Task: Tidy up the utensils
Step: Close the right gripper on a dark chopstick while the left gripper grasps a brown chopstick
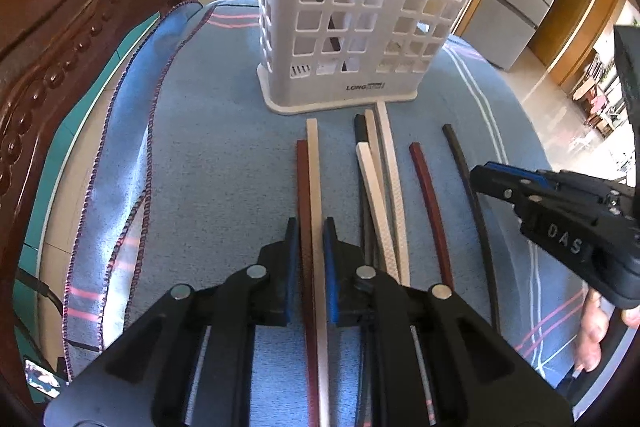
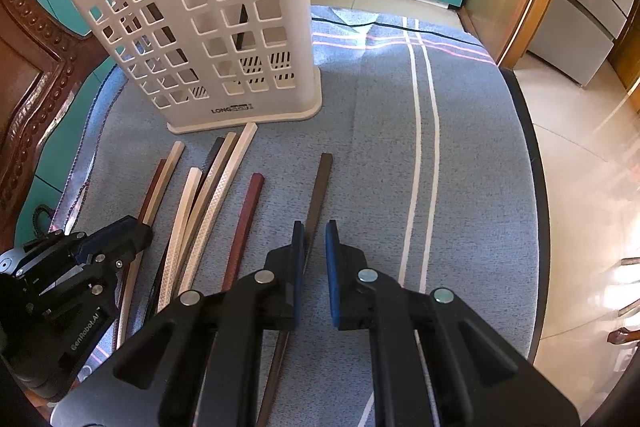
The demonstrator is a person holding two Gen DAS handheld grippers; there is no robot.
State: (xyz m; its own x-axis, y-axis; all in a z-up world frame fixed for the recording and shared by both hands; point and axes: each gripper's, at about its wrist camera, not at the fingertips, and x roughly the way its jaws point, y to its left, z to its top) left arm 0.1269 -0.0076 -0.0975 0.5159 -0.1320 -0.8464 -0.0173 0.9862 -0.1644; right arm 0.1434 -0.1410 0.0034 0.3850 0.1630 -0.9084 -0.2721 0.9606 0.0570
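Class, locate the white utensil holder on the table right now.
In both wrist views the white utensil holder stands upright at the far end of the blue cloth, just beyond the chopsticks' tips.

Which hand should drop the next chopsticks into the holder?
Left, probably. The left gripper is closed around the brown and cream chopsticks, pointing at the holder; the right gripper has nothing between its pads.

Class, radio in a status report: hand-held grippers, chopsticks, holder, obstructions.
Left hand-held gripper shut over brown-and-cream pair. Right hand-held gripper shut beside dark chopstick, none held. Holder upright; nothing in the way.
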